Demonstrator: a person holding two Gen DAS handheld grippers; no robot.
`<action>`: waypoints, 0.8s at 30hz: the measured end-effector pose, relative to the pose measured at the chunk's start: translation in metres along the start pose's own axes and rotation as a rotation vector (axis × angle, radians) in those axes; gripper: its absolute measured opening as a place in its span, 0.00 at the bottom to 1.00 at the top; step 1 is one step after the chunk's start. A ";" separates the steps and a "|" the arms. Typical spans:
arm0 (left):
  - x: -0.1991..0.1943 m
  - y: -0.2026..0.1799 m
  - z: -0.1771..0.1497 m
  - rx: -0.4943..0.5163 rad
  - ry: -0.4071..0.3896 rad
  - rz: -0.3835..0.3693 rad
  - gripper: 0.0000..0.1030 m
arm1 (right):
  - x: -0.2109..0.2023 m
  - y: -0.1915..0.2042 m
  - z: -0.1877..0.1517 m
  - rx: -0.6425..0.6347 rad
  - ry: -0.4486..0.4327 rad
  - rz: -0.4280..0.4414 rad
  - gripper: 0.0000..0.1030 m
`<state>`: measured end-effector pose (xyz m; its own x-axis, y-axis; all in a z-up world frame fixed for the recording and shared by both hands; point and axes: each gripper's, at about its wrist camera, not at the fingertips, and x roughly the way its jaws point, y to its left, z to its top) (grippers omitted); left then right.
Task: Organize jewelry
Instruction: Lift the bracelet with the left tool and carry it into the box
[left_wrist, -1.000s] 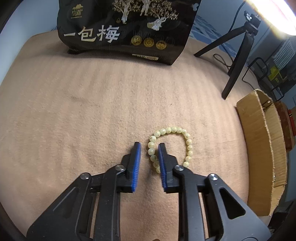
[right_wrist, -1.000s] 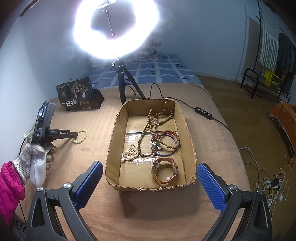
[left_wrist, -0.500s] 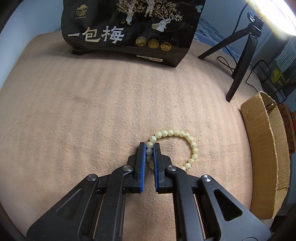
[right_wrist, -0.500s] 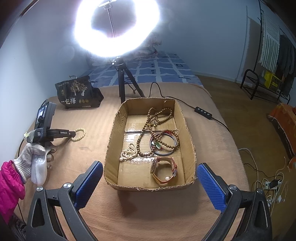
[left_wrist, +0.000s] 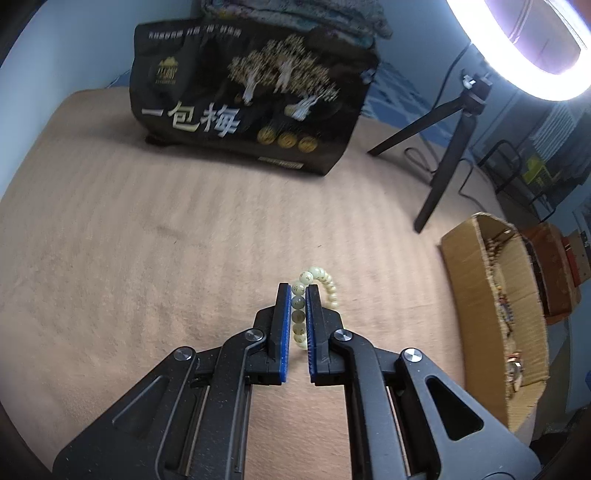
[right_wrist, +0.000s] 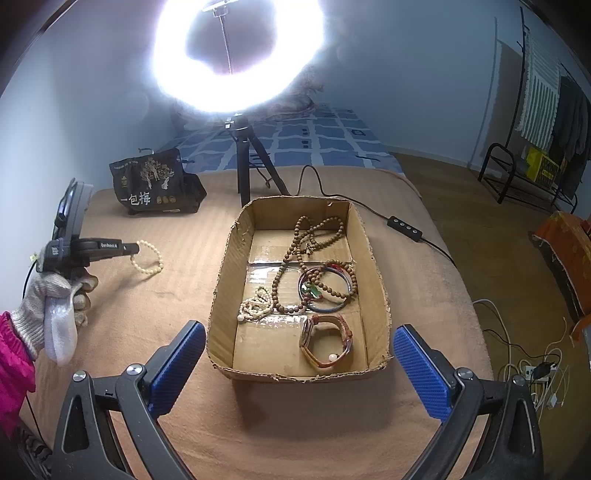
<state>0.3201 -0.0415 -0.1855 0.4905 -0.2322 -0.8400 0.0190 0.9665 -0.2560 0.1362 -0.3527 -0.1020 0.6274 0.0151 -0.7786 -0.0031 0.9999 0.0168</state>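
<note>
A tan blanket (right_wrist: 295, 424) covers the bed (wide bare cloth around the box (right_wrist: 376, 266)). The left gripper (left_wrist: 298, 291) clamps the bracelet (right_wrist: 147, 256), lifted; the right gripper (right_wrist: 299, 360) is wide apart.

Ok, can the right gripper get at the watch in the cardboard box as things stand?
Probably yes. The right gripper is open and empty, hovering just short of the cardboard box. The watch lies at the near end with nothing over it; only the low near wall stands between.
</note>
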 end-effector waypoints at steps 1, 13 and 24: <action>-0.003 -0.003 0.001 0.004 -0.008 -0.006 0.05 | 0.000 0.001 0.000 -0.002 0.000 -0.001 1.00; -0.038 -0.055 0.001 0.081 -0.078 -0.090 0.05 | -0.004 -0.005 0.001 0.013 -0.001 -0.004 1.00; -0.065 -0.129 -0.011 0.194 -0.114 -0.193 0.05 | -0.007 -0.009 0.000 0.024 0.001 0.006 1.00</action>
<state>0.2761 -0.1526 -0.1031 0.5559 -0.4103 -0.7229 0.2824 0.9112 -0.3000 0.1319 -0.3621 -0.0969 0.6266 0.0215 -0.7790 0.0113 0.9993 0.0366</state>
